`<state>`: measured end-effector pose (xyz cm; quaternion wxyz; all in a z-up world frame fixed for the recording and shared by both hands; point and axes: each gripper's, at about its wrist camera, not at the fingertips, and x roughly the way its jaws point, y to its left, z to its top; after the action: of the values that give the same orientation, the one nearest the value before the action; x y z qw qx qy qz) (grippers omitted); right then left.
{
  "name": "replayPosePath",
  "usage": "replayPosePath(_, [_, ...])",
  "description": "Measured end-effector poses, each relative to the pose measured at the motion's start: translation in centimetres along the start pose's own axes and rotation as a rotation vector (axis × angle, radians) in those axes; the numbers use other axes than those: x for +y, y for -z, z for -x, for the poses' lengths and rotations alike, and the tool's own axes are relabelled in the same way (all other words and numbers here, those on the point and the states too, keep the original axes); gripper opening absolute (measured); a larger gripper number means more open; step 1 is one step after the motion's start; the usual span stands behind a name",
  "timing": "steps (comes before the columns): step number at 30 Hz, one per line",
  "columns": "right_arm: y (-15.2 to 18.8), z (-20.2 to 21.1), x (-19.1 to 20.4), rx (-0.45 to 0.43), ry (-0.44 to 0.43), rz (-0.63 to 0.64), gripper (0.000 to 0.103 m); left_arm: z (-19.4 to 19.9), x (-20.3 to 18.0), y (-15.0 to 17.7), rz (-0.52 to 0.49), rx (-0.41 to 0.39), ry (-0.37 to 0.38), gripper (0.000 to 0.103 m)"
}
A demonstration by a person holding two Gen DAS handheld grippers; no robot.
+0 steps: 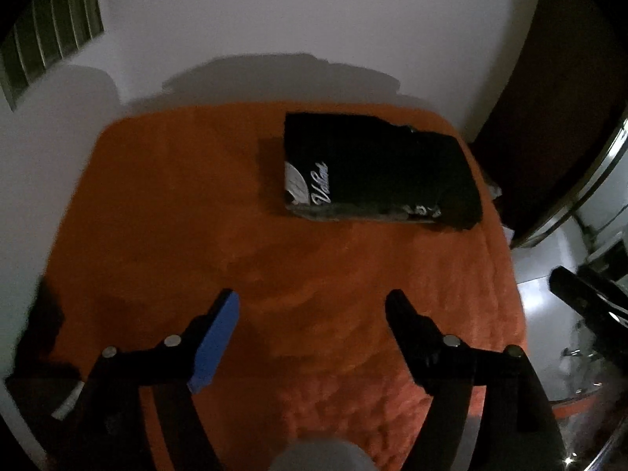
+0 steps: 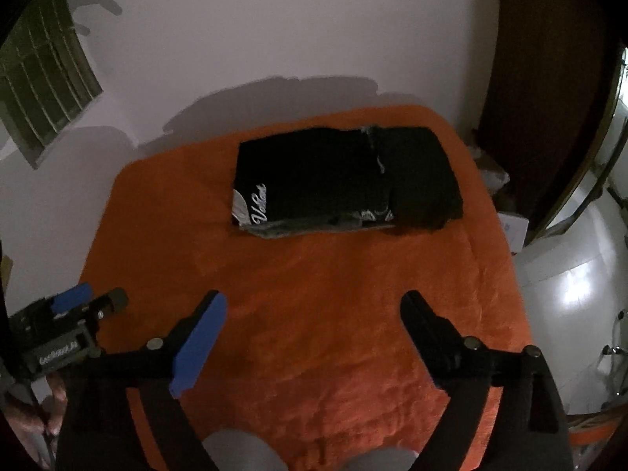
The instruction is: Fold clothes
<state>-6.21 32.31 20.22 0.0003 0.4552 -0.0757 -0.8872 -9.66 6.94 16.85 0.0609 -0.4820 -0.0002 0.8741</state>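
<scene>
Shirt [image 1: 378, 168] folded near blanket [image 1: 274, 259] far edge | left tongs [image 1: 312, 306], right tongs [image 2: 314, 310] spread wide, empty

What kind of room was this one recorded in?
Probably a home bedroom: an orange blanket covers a bed-like surface against a white wall, with folded black clothes on it and a louvered window.

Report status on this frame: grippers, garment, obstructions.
Left gripper open, empty. Right gripper open, empty. Black shirts folded, stacked at far side of orange blanket, untouched. Nothing between grippers and stack.
</scene>
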Motion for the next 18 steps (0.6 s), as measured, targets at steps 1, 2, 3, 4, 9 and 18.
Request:
replayPosePath(1, [0.0,0.4,0.3,-0.007,0.002,0.007,0.095,0.2,0.1,-0.2,0.004,-0.008,-0.001,0.078])
replayPosePath(2, [0.0,0.7,0.6,-0.008,0.006,0.016,0.095,0.5,0.1,-0.3,0.007,-0.017,-0.003,0.078])
replayPosePath(3, [0.0,0.5,0.9,-0.007,0.007,0.023,0.095,0.6,0.1,-0.5,0.01,-0.024,-0.002,0.078])
replayPosePath(4, [0.0,0.1,1.0,-0.008,-0.011,0.016,0.095,0.4,0.0,-0.5,0.01,-0.03,0.001,0.078])
replayPosePath(9, [0.6,-3.2,0.9,-0.021,-0.055,-0.007,0.096,-2.8,-1.7,0.3,-0.005,-0.051,-0.021,0.078])
replayPosePath(18, [4.2,-8.5,-0.2,-0.071,-0.044,0.038,0.096,-6.9,-3.1,5.8,0.001,-0.086,-0.041,0.078])
